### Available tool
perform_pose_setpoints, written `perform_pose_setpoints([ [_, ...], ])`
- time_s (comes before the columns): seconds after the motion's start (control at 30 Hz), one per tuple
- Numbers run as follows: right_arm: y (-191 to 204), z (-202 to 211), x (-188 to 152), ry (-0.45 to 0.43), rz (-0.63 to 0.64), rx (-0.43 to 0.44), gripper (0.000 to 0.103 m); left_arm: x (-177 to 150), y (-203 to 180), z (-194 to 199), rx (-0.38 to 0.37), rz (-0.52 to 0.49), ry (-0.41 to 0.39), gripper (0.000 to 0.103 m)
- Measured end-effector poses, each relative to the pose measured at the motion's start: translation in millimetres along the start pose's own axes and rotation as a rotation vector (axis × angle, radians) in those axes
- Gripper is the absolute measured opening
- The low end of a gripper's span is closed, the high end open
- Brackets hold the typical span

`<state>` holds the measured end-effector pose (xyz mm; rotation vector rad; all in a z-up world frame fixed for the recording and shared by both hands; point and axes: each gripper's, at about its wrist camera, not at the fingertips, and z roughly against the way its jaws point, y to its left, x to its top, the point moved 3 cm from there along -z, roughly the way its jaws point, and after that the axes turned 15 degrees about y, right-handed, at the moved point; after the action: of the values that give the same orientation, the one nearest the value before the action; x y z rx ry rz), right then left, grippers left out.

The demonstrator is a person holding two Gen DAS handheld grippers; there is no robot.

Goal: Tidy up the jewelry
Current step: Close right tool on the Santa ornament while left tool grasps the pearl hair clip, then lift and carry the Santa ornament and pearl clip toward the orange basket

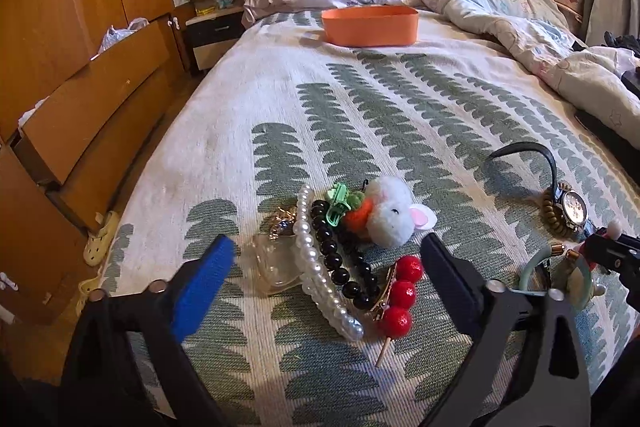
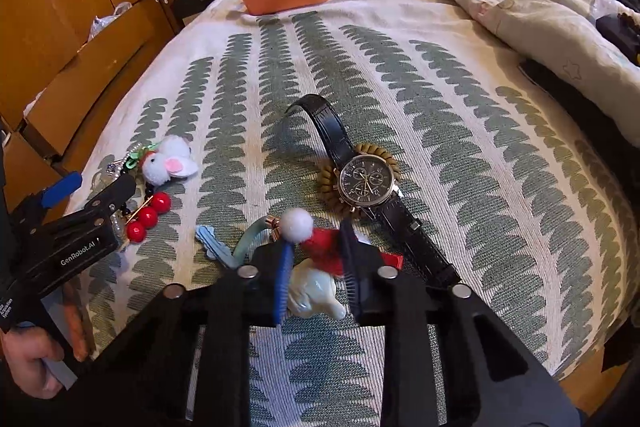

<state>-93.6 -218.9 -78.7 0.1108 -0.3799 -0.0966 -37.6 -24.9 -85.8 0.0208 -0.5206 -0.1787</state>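
The left gripper (image 1: 326,265) has two black plastic fingers; one finger carries a bright blue ribbed pad (image 1: 204,289) on its inner face, and behind each finger sits a round silver screw head. On the side of its black body, behind the fingers, the white marking "GenRobot.AI" (image 2: 78,256) is printed. The right gripper (image 2: 316,281) has the same black fingers, a blue ribbed pad and four round silver screw heads behind them.

Bed (image 1: 400,115): orange bin (image 1: 370,26), watch (image 2: 366,179), hair clips (image 1: 332,259).
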Motion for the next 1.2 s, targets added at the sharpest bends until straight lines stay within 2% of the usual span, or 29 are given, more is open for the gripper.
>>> perform_pose_setpoints([
  [0.27, -3.3, -1.3, 2.4, -0.002, -0.012, -0.004, 0.012, 2.0, 3.6, -12.5, -0.019, 0.014, 0.035, 0.074],
  [0.43, -6.9, -0.6, 2.8, -0.007, -0.019, 0.005, 0.011, 7.4, 12.5, -11.5, -0.039, 0.031, 0.031, 0.043],
  [0.6, -5.9, 1.5, 1.8, -0.010, -0.017, 0.010, 0.010, 8.1, 15.5, -12.5, -0.053, 0.034, 0.031, 0.041],
  [0.67, -6.1, 4.4, 1.2, -0.016, -0.018, 0.015, 0.010, 8.6, 16.5, -10.3, -0.066, 0.038, 0.025, 0.037],
  [0.73, -7.7, 7.9, 1.0, -0.026, -0.022, 0.025, 0.010, 10.3, 18.4, -6.4, -0.073, 0.040, 0.017, 0.016],
  [0.8, -8.4, 11.1, 1.4, -0.035, -0.024, 0.029, 0.010, 13.3, 22.9, -3.1, -0.101, 0.052, 0.011, 0.010],
  [0.93, -8.3, 14.0, 1.0, -0.041, -0.023, 0.036, 0.010, 17.6, 30.5, -2.6, -0.124, 0.075, 0.009, 0.004],
  [1.2, -9.0, 17.3, 2.4, -0.048, -0.027, 0.045, 0.010, 20.1, 37.1, -1.7, -0.182, 0.098, 0.019, 0.003],
])
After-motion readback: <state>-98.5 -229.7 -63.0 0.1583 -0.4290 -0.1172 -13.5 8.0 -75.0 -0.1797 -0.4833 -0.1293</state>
